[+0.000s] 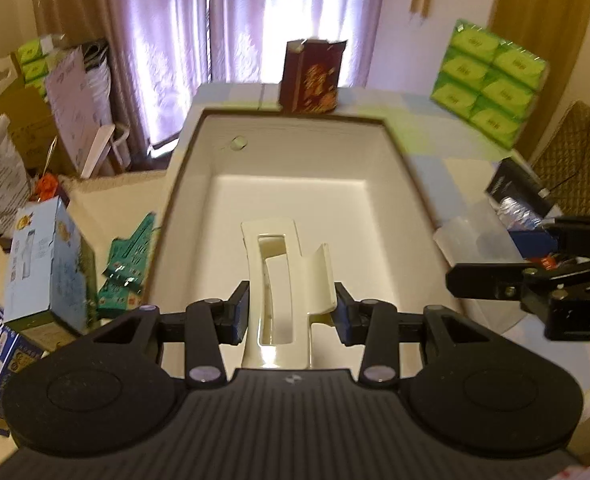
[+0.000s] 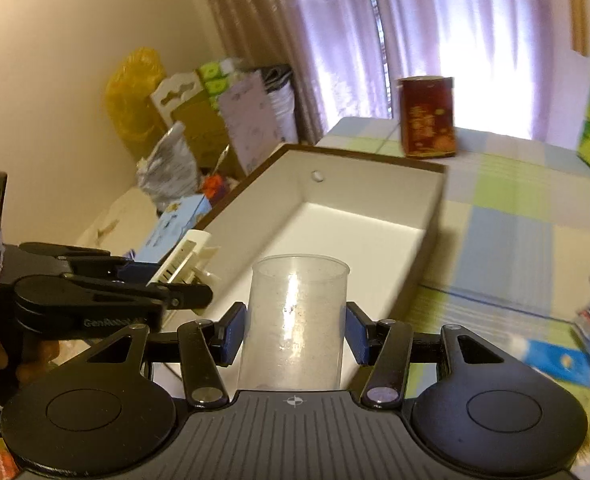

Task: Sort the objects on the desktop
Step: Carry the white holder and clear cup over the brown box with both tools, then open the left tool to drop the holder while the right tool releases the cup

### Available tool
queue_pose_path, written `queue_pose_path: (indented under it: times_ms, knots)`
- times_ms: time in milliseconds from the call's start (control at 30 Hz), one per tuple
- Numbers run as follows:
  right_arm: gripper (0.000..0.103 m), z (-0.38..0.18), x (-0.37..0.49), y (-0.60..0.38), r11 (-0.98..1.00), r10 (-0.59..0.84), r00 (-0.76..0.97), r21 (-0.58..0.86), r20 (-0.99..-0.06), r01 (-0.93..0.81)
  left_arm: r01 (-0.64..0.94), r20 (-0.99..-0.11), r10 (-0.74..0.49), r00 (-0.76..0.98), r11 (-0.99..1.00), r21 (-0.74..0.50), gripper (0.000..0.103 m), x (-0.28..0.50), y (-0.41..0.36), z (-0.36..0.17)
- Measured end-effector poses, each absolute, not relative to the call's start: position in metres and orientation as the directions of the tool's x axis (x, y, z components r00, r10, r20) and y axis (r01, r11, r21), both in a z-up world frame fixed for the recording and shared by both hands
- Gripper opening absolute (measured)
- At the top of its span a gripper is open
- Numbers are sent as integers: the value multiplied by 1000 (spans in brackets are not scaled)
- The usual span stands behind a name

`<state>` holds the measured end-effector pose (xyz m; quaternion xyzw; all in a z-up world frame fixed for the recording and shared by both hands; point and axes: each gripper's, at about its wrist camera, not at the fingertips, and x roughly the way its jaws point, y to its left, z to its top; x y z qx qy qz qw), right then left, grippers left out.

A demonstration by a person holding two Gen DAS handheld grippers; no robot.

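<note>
My left gripper (image 1: 292,312) is shut on a cream hair claw clip (image 1: 283,280), held above the inside of an open white box (image 1: 231,152) with a brown rim. My right gripper (image 2: 295,332) is shut on a clear plastic measuring cup (image 2: 295,320), upright, just above the near end of the same white box (image 2: 375,184). In the right wrist view the left gripper (image 2: 183,300) with the claw clip (image 2: 187,258) shows at the left over the box's edge. The right gripper (image 1: 471,282) and the cup (image 1: 469,236) appear at the right of the left wrist view.
A dark red carton (image 1: 311,76) stands behind the box on the checked tablecloth (image 2: 507,208). Green tissue packs (image 1: 491,80) sit at the back right. Blue cartons (image 1: 47,268) and a green packet (image 1: 129,264) lie left of the box; blue and red packets (image 2: 563,360) lie to its right.
</note>
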<state>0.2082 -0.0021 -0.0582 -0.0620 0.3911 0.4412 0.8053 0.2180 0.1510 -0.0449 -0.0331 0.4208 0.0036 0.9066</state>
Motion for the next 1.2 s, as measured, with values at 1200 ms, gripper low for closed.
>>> queue_pose_path:
  times_ms: [1200]
  knots:
    - [52,-134,203,68,504,473,178,99,-863,-858,58,-885,-104,454,994,-88,47,246,175,-109]
